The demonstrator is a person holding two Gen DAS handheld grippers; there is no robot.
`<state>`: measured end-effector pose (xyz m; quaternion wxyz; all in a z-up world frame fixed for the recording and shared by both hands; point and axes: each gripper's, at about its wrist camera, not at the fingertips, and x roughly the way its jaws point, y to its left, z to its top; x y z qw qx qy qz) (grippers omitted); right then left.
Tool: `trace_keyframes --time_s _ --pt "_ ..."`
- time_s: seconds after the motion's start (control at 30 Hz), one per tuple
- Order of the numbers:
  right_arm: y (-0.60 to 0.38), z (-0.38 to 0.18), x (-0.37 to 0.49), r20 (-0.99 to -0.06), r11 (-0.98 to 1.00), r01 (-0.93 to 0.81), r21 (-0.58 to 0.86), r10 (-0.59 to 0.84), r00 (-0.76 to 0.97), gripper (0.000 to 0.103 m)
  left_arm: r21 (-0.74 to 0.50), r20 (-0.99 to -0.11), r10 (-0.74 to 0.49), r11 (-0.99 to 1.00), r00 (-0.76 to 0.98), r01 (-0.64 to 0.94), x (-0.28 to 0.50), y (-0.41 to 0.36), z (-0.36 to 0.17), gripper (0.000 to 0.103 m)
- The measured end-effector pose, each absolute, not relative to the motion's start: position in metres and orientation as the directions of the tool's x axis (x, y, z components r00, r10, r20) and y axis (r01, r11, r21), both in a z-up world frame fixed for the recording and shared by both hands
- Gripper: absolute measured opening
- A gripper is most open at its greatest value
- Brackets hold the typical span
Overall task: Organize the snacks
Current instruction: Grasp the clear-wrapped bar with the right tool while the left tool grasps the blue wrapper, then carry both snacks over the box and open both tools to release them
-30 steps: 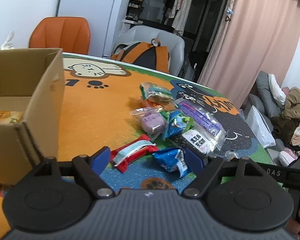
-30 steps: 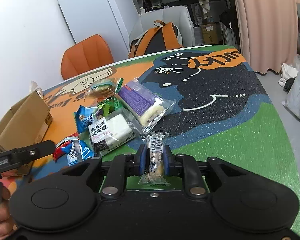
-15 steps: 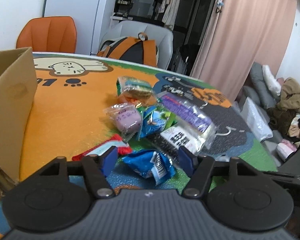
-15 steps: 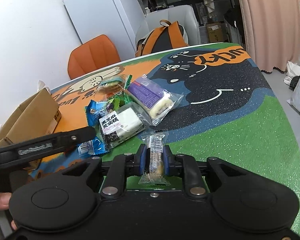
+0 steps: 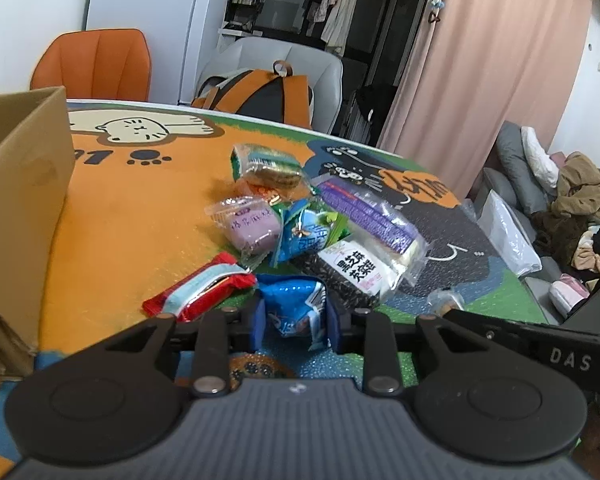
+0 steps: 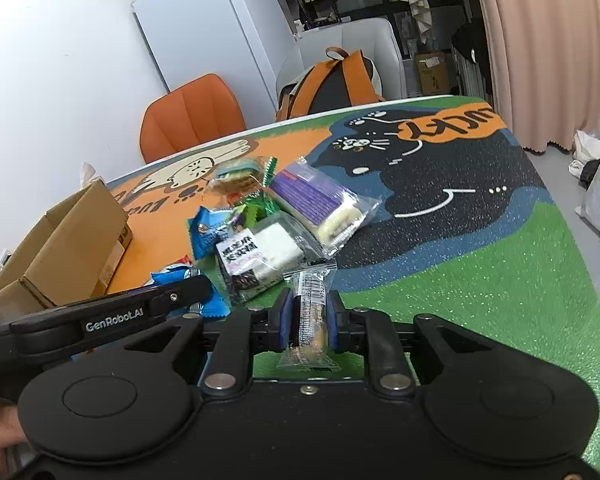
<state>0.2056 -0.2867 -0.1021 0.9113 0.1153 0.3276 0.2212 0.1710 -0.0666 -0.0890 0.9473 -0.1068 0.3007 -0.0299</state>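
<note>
Closing around a shiny blue snack packet (image 5: pixel 296 308), the left gripper (image 5: pixel 296 326) has its two blue pads on either side of the crumpled wrapper, and the pads seem to touch its left and right edges, while the jaws are not yet fully together. The right gripper (image 6: pixel 309 320) has its jaws pressed on a small clear packet (image 6: pixel 308 312) with a brown biscuit inside, which stands upright between the pads with its sealed ends sticking out above and below. In the left wrist view, a red bar wrapper (image 5: pixel 200 294) with a pale stripe lies just beside the blue packet, at about 10 o'clock from it. At about 12 o'clock from the left jaws, the rest of the snacks lie in a loose pile: a black-and-white rice cake pack (image 5: pixel 356 274) at 1 o'clock, a light blue packet (image 5: pixel 304 236) partly on top of it, a purple cake in clear wrap (image 5: pixel 252 228) at 11 o'clock, a long purple-and-white pack (image 5: pixel 372 220) further to 1 o'clock, and a green-edged sandwich biscuit pack (image 5: pixel 268 166) at the far end of the pile. All of them rest on a table mat with cartoon cats (image 5: pixel 132 216), orange on the left and black and green on the right. An open cardboard box (image 5: pixel 24 200) stands at 9 o'clock from the left gripper, well apart from the pile. Behind the table there are an orange chair (image 5: pixel 94 64) at 11 o'clock and a white chair carrying an orange-and-black backpack (image 5: pixel 260 94) at 12 o'clock.
</note>
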Motion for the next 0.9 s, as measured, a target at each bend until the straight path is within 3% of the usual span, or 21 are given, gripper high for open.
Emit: trace_keyframes --time_s 0.9 --pt "-0.23 -0.034 0.188 -0.425 0.831 -0.444 0.336 0.554 0.716 0.019 -0.246 -0.406 -0.027 0.966 0.913 -0.081 0.122 -0.009 -0.008 0.029"
